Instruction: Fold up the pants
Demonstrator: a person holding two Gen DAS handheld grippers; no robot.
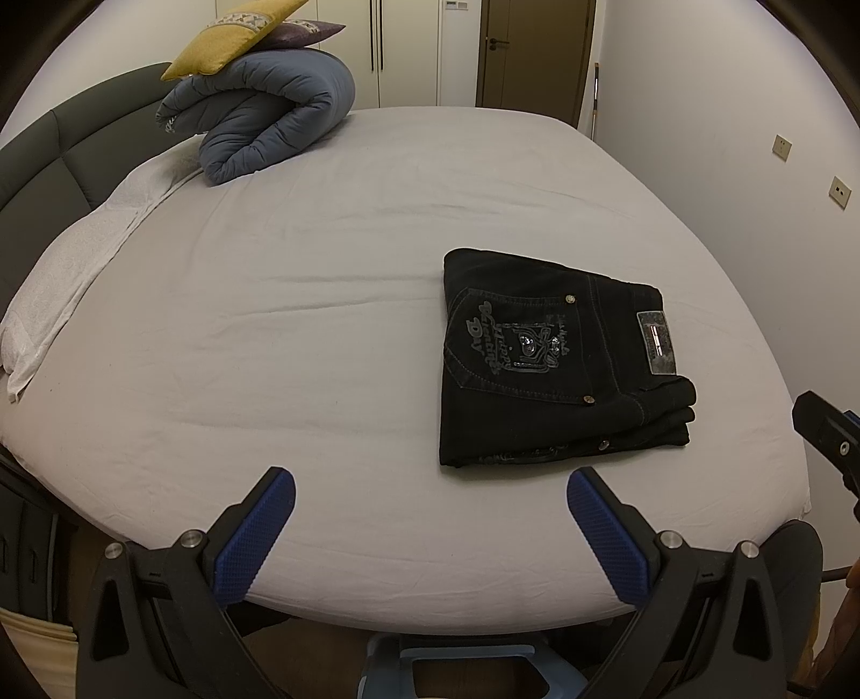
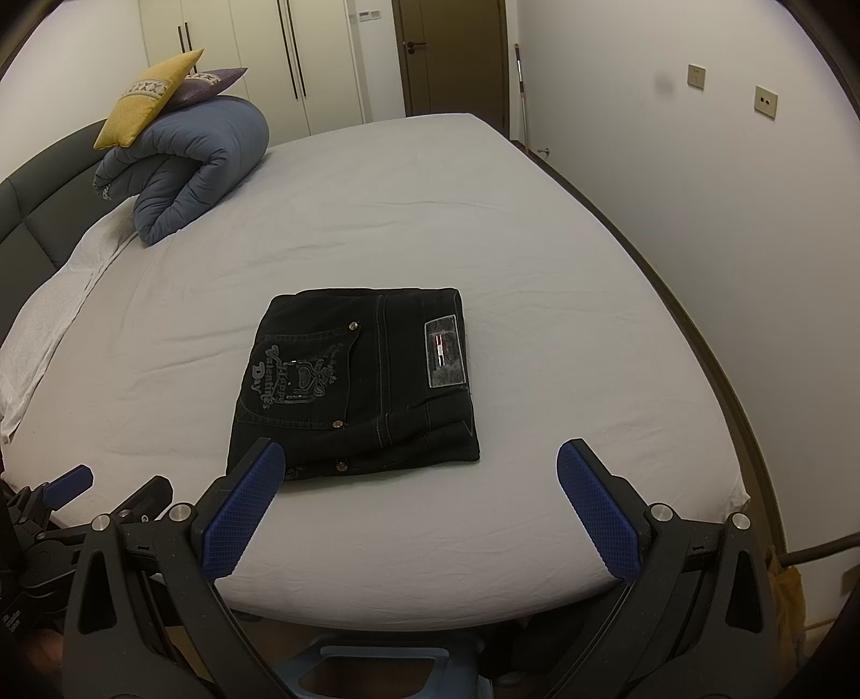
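Observation:
A pair of black jeans (image 1: 553, 360) lies folded into a compact rectangle on the bed, back pocket with a printed design and a grey waist label facing up; the same black jeans (image 2: 355, 382) sit mid-frame in the right wrist view. My left gripper (image 1: 430, 484) hovers open over the bed's near edge, to the left of and nearer than the jeans, holding nothing. My right gripper (image 2: 422, 457) is open too, just short of the jeans' near edge, its left finger (image 2: 242, 505) overlapping the near-left corner in view. The left gripper (image 2: 70, 484) also shows at the far left.
The bed sheet (image 1: 269, 349) is pale and lightly creased. A rolled blue duvet (image 1: 263, 118) with a yellow cushion (image 1: 231, 37) sits at the far left by the dark headboard (image 1: 43, 156). A white wall (image 2: 699, 215) runs close along the bed's right side.

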